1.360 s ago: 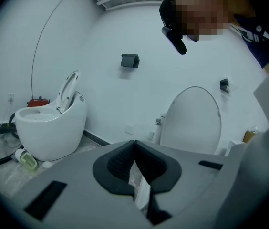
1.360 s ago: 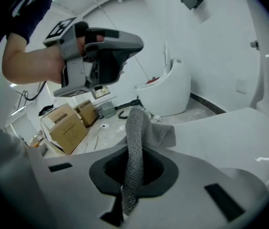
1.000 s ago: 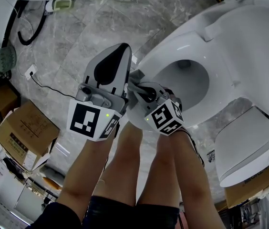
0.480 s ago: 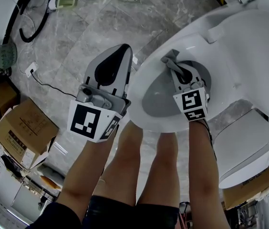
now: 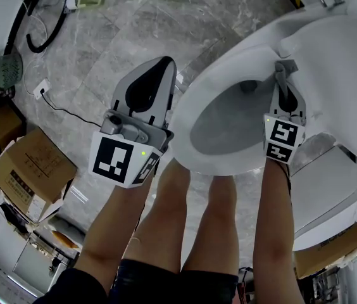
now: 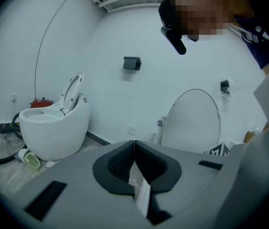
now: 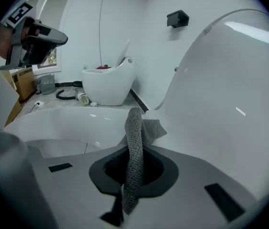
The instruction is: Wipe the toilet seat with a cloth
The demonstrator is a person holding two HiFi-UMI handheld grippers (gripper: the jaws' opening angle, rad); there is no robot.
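**Clerk:** Entry one, the cloth. Description and location?

**Checker:** Grey coarse-woven cloth (image 7: 135,142), one folded strip. The right gripper (image 5: 282,69) has it clenched between its jaws. The free end sticks out past the jaw tips and touches the white ceramic toilet (image 5: 188,116) at the back right of the rim, just beside the raised white lid (image 5: 346,62).

**Clerk:** Entry two, the other gripper?

**Checker:** Left gripper (image 5: 160,65), grey body with a black-and-white marker cube. Its jaws are pressed together with nothing between them. It hangs in the air left of the bowl, over the grey marbled stone floor (image 5: 121,37), and is well apart from the cloth.

**Clerk:** Surroundings?

**Checker:** Brown cardboard boxes (image 5: 33,173) at the left edge of the head view. A black looped hose (image 5: 31,38) lies on the floor at the upper left. A second white egg-shaped toilet (image 6: 53,128) with its lid up stands by the far wall. A separate white toilet seat unit (image 5: 330,198) sits low on the right, near the person's right arm. The person's bare legs stand just in front of the bowl.
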